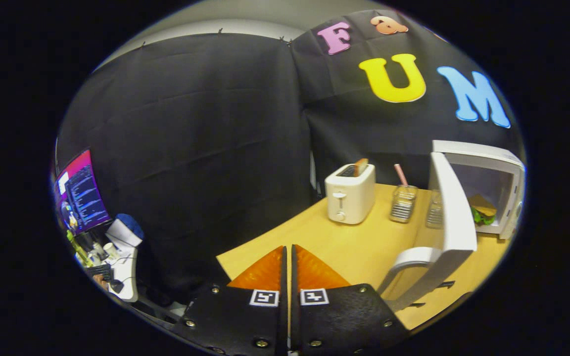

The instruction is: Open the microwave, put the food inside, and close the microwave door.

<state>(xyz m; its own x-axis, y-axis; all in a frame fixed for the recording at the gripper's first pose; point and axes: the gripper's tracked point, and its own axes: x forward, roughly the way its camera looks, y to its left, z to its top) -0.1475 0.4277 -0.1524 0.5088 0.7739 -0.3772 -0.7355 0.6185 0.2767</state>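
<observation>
Microwave [505, 163] sits at the far right end of the wooden table [344, 247], well beyond my fingers, with its door [451, 207] swung wide open toward me. Inside the cavity I see the food [483, 210], a sandwich with green leaf showing, lying on the floor of the oven. The door's handle [408, 262] curves out just right of my gripper [288, 254], close to it but not touching.

My fingers are pressed together with only a thin slit between them, and nothing is held. They hang over the table's near corner.

Ahead of the fingers and a little right stands a toaster [349, 194] with a slice of bread [360, 165] sticking up from a slot. Between the toaster and the open door is a small wire basket [403, 203] holding a striped straw [401, 174]. A second basket [434, 210] sits just beside the door's edge, partly hidden by it.

Far off left, past the table, I see a monitor [79, 193] and some clutter below it.
</observation>
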